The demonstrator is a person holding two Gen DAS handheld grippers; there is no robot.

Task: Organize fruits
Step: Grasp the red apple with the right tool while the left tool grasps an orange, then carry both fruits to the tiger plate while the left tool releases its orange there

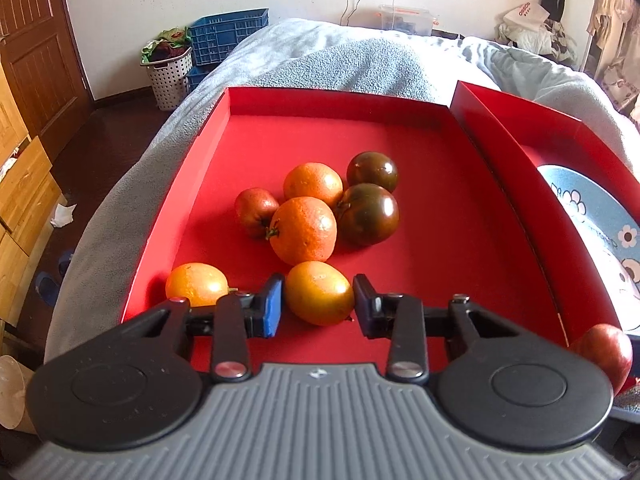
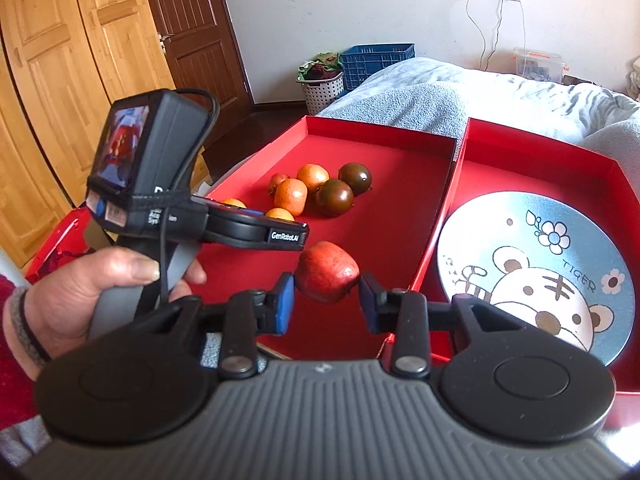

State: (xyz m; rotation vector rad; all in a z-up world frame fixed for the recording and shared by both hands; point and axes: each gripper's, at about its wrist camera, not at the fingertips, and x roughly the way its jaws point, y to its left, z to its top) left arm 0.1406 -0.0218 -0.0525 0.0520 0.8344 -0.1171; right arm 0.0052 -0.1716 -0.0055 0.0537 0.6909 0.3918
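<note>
Left gripper (image 1: 318, 300) pinches a yellow-orange fruit (image 1: 319, 293), both pads pressed on its sides, low over the near floor of the left red box (image 1: 256, 104). A second yellow-orange fruit (image 1: 196, 284) lies at its 9 o'clock. At 12 o'clock sits a cluster: two oranges (image 1: 303, 229), two dark tomatoes (image 1: 368, 214), one reddish fruit (image 1: 255, 212). Right gripper (image 2: 327, 294) clamps a red apple (image 2: 327, 272), held off the box floor. At its 3 o'clock, a tiger plate (image 2: 540, 276) lies in the right red box (image 2: 532, 140). The person's left hand (image 2: 100, 292) grips the left handle.
</note>
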